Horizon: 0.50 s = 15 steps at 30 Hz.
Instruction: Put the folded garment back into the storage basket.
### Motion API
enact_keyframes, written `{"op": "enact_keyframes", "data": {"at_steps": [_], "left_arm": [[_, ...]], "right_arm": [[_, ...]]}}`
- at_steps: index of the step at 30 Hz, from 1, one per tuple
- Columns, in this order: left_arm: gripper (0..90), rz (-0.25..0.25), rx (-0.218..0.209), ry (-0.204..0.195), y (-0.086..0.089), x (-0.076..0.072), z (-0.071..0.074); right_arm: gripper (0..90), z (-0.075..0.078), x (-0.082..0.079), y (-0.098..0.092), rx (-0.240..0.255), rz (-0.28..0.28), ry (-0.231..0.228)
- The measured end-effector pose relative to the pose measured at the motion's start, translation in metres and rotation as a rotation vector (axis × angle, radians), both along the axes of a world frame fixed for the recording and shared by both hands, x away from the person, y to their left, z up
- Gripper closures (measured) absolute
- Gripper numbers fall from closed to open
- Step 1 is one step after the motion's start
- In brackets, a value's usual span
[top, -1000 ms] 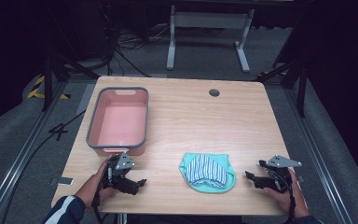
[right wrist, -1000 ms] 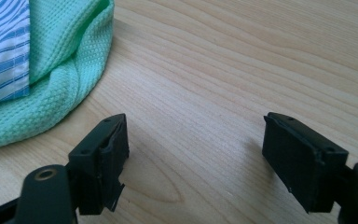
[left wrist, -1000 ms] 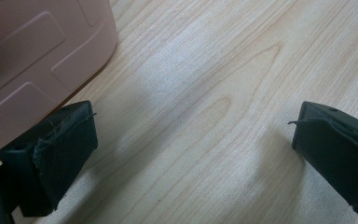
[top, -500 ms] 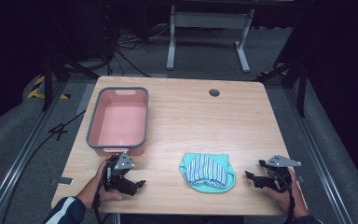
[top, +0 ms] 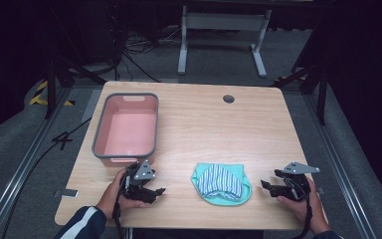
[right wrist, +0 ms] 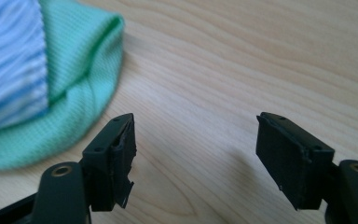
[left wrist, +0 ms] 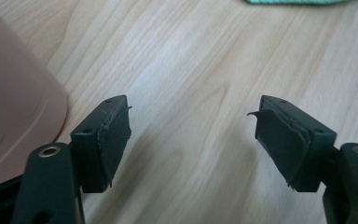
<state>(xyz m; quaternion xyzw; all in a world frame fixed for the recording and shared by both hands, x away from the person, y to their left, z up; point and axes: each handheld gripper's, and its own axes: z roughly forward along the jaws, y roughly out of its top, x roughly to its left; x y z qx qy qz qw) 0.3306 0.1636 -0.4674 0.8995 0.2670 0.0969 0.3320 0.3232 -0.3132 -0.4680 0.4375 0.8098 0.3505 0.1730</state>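
Wooden table (top: pixel 258 129), light grain, with a round dark cable hole (top: pixel 228 98) near its far edge.

Pink basin (top: pixel 127 127), grey-rimmed, on the table's left half; inside looks bare. In the left gripper view its pink wall (left wrist: pixel 14 93) is cut off by the frame's left edge.

Left gripper (top: pixel 151 189), held in the person's left hand (top: pixel 117 195) just in front of the basin's near end; jaws spread wide over bare wood, nothing between them (left wrist: pixel 191 140). A sleeve with a white stripe (top: pixel 82 225) is cut off at the bottom edge.

Folded cloth (top: pixel 221 182), blue-and-white stripes on a mint-green layer, lying flat between the two grippers near the front edge. Only a green sliver (left wrist: pixel 293 2) shows at the top of the left gripper view; what kind of garment it is cannot be told.

Right gripper (top: pixel 269 185), in the right hand (top: pixel 303 204), near the cloth's right side but apart from it; jaws wide apart, empty (right wrist: pixel 196 154). Cloth edge (right wrist: pixel 51 93) sits beyond its left jaw, partly out of frame.
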Motion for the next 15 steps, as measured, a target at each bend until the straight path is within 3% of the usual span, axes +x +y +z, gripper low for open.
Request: {"op": "enact_keyframes", "data": {"at_steps": [6,8,15], "left_arm": [[30.7,0.001,0.000,0.024,-0.026,0.012,0.001],[31.1,-0.003,0.013,0.000,-0.036,0.014,0.001],[32.6,-0.014,-0.013,-0.012,-0.060,0.027,0.006]], "right_arm": [[32.2,0.011,0.000,0.021,0.005,0.025,-0.020],[34.5,0.012,0.002,0.029,0.006,0.040,-0.022],[41.7,0.014,0.011,0.051,-0.004,0.071,-0.036]]}}
